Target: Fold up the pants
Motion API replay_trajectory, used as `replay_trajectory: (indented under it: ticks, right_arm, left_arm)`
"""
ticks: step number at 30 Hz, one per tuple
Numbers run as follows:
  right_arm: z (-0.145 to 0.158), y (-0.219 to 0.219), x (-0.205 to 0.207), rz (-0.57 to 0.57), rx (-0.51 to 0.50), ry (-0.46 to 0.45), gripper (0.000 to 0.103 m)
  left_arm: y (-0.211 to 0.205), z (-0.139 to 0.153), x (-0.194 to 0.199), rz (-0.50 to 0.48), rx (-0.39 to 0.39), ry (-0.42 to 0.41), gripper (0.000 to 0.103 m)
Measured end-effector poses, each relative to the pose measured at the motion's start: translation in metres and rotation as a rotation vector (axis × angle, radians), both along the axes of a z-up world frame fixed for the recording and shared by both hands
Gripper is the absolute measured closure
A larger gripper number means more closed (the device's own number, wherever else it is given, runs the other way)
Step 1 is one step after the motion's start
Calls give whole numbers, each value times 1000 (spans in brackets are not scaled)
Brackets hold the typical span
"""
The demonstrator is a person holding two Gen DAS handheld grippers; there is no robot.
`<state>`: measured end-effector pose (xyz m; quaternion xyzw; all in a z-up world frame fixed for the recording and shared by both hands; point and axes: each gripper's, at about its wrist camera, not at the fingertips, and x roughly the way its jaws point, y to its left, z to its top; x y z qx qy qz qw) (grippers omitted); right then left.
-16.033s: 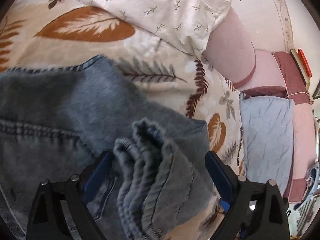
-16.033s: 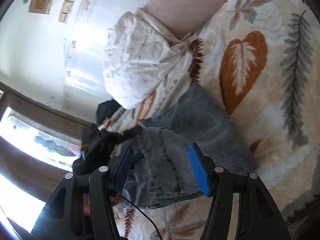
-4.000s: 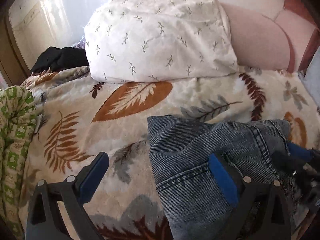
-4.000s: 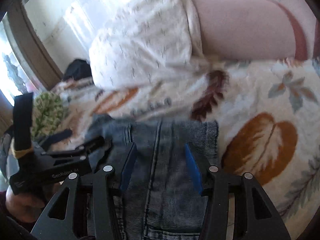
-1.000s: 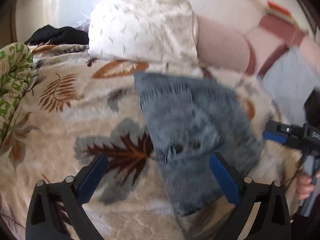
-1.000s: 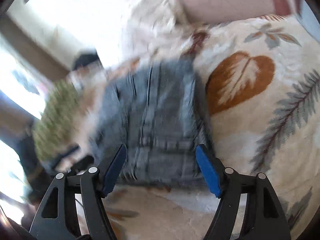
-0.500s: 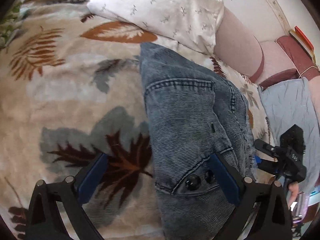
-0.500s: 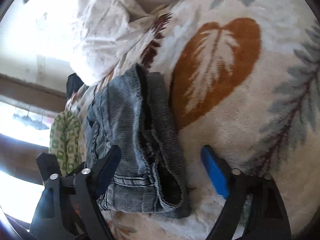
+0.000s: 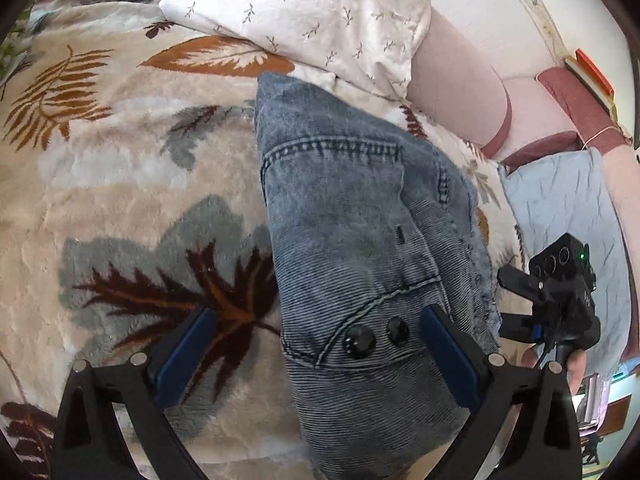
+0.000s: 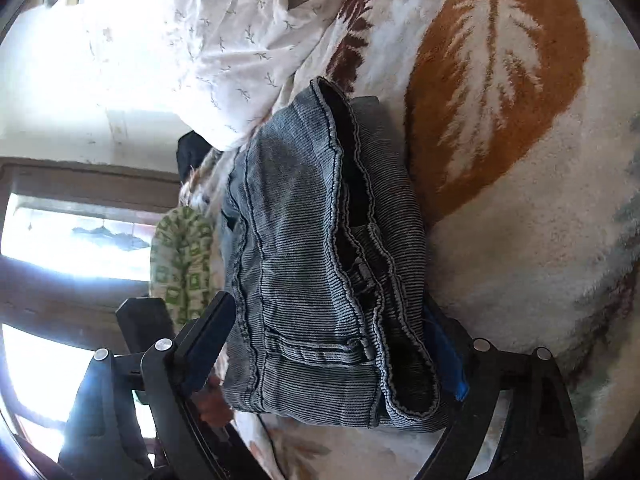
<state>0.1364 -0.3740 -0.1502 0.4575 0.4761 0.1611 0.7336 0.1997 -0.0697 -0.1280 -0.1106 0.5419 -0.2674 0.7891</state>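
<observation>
Leaf-patterned blanket (image 9: 132, 184), white pillow (image 9: 304, 12), pink headboard (image 9: 456, 80), bright window (image 10: 60, 240).

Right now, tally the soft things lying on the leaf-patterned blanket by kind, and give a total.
Folded blue denim pants: 1
White pillow with small sprig print: 1
Green and white patterned cloth: 1
Pale blue quilted cushion: 1
Black garment: 1
Total: 5

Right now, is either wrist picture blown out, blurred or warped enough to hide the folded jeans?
Left wrist view: evenly lit and sharp, the folded blue denim jeans clear, fisheye bending at the edges. Right wrist view: the bright window blows out the left side, yet the jeans stay readable.
</observation>
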Motion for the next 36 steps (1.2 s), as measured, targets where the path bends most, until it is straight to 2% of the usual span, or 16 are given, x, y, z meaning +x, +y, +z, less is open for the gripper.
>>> replay_trajectory:
  ticks: [4, 8, 9, 10, 11, 12, 13, 14, 16, 19, 22, 29, 36]
  right_arm:
    - [0, 5, 4, -7, -26, 0, 13]
    - [3, 17, 8, -10, -123, -16, 14]
    - [4, 20, 9, -12, -142, -18, 17]
    - [5, 21, 10, -16, -155, -16, 25]
    - [3, 19, 10, -18, -155, -12, 34]
    - [2, 17, 9, -22, -149, -7, 40]
    - [0, 15, 8, -24, -137, 0, 47]
    - [0, 14, 7, -24, -123, 3, 52]
    - [1, 16, 7, -27, -135, 4, 55]
    - [6, 20, 6, -31, -141, -5, 61]
    - [18, 25, 4, -27, -143, -37, 64]
    - [50, 50, 4, 6, -140, -113, 67]
    - [102, 88, -4, 42, -148, -250, 67]
  left_arm:
    - [-8, -2, 9, 27, 14, 8, 0]
    - [-18, -3, 14, 27, 24, -3, 0]
    - [-19, -4, 14, 28, 24, -8, 0]
    - [-19, -3, 14, 27, 15, -12, 0]
    - [-19, -2, 13, 18, -3, -17, 4]
    - [-21, -1, 11, -2, -24, -21, 22]
    - [-25, 0, 9, -25, -33, -25, 30]
    - [-28, 3, 7, -24, -10, -48, 31]
    - [-32, 7, 5, -42, 16, -73, 38]
    - [-25, 11, 9, -36, -16, -57, 51]
    - [-20, 17, 12, -44, -30, -69, 59]
    - [0, 52, 10, -13, -36, -136, 61]
    - [44, 107, -6, 35, -66, -229, 61]
